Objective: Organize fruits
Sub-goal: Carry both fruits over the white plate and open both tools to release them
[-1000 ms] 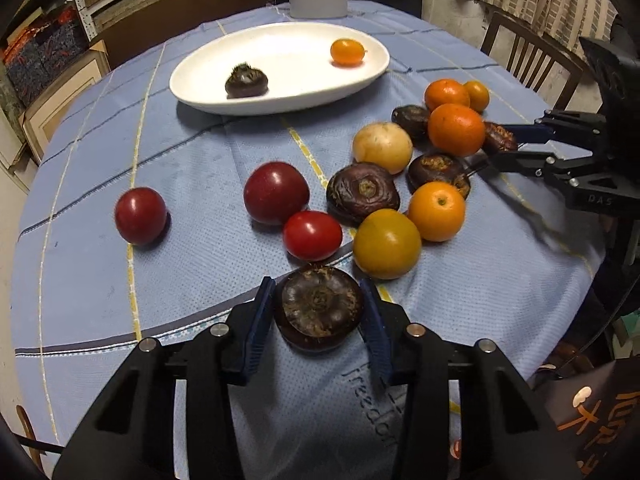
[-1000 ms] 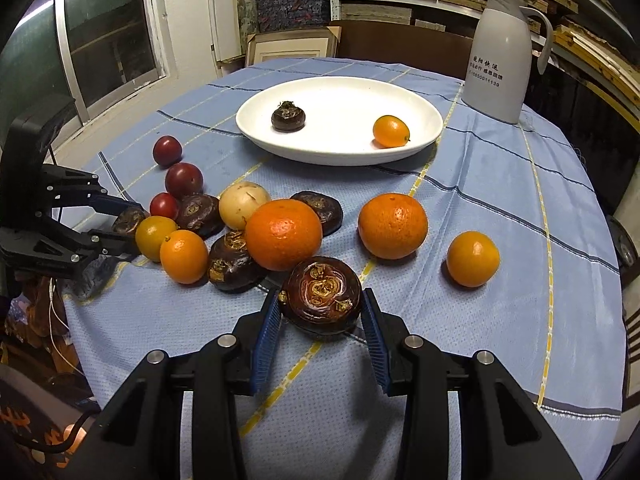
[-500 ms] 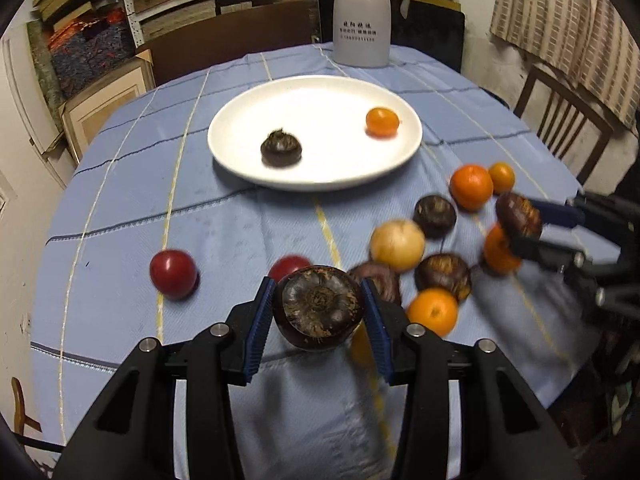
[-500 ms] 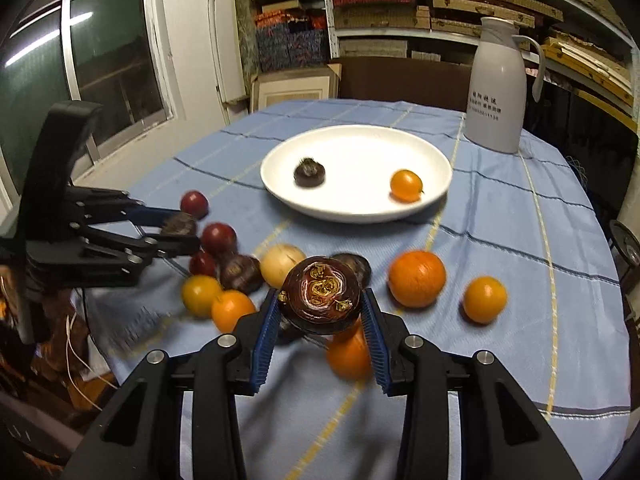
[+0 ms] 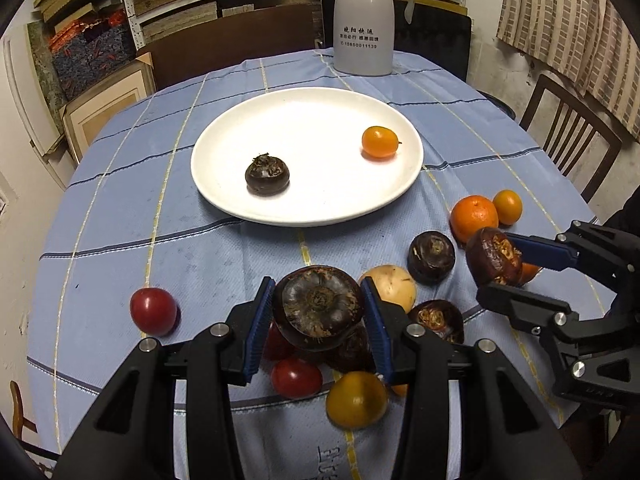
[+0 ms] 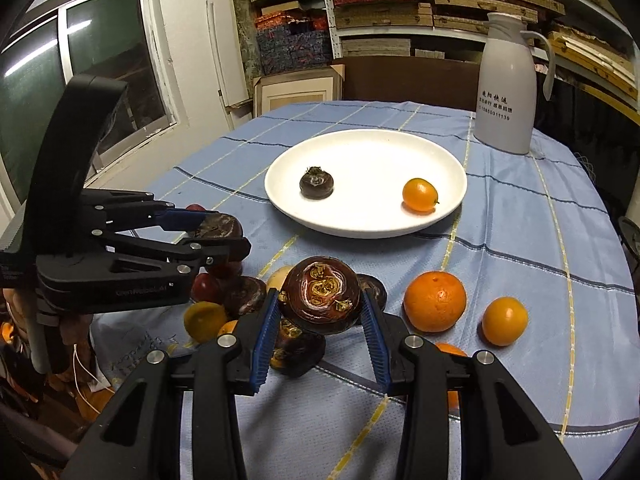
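My left gripper (image 5: pixel 318 310) is shut on a dark brown water chestnut (image 5: pixel 318 306) and holds it above the fruit pile. My right gripper (image 6: pixel 320 306) is shut on another dark water chestnut (image 6: pixel 320 300), also lifted; it shows in the left wrist view (image 5: pixel 494 256). The white plate (image 5: pixel 320 208) (image 6: pixel 360 224) lies ahead with one water chestnut (image 5: pixel 267 174) (image 6: pixel 317 183) and a small orange fruit (image 5: pixel 379 142) (image 6: pixel 419 195) on it. Loose red, orange, yellow and dark fruits lie on the blue cloth below both grippers.
A white thermos jug (image 5: pixel 364 28) (image 6: pixel 508 84) stands behind the plate. A red fruit (image 5: pixel 153 311) lies alone at the left. An orange (image 6: pixel 435 301) and a smaller orange fruit (image 6: pixel 505 321) lie at the right. A wooden chair (image 5: pixel 568 136) stands beyond the table edge.
Both grippers have lifted their water chestnuts off the cloth and risen above the pile, with the plate now nearer the middle of each view.
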